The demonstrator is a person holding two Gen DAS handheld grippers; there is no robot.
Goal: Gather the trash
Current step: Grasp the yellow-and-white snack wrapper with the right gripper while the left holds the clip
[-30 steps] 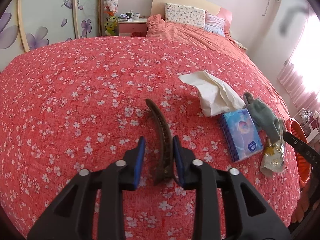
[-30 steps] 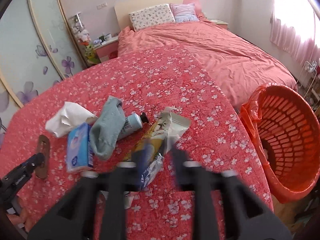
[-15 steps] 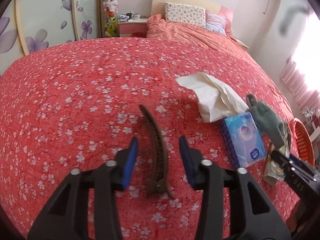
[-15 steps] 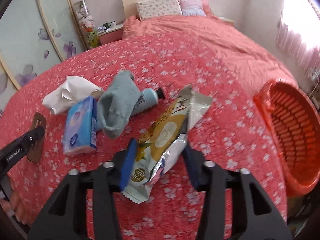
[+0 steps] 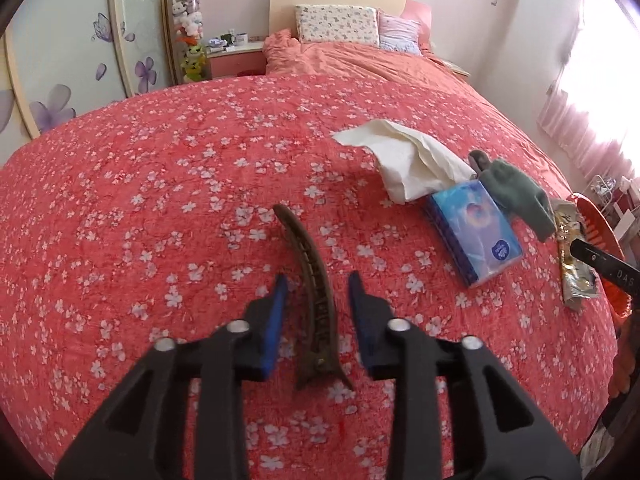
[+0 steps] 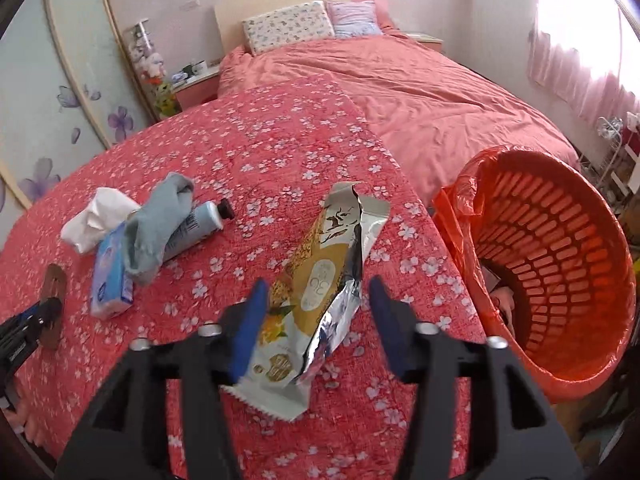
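Observation:
A torn gold and silver snack wrapper (image 6: pixel 320 292) lies on the red flowered bedspread; it also shows in the left wrist view (image 5: pixel 574 264). My right gripper (image 6: pixel 318 312) is open, one finger on each side of the wrapper's lower half. A crumpled white tissue (image 5: pixel 404 160) lies further left, also in the right wrist view (image 6: pixel 98 216). An orange bin (image 6: pixel 560 264) with an orange liner stands at the bed's right edge. My left gripper (image 5: pixel 318 308) is open around a brown hair clip (image 5: pixel 312 292).
A blue tissue pack (image 6: pixel 110 276), a grey-green sock (image 6: pixel 160 224) and a pale blue tube (image 6: pixel 200 224) lie together between clip and wrapper. Pillows (image 6: pixel 288 26) and a headboard are at the far end. A nightstand (image 5: pixel 236 60) stands far left.
My left gripper has opened and let go of the hair clip, which lies on the bedspread. My right gripper has opened wider and moved up around the wrapper.

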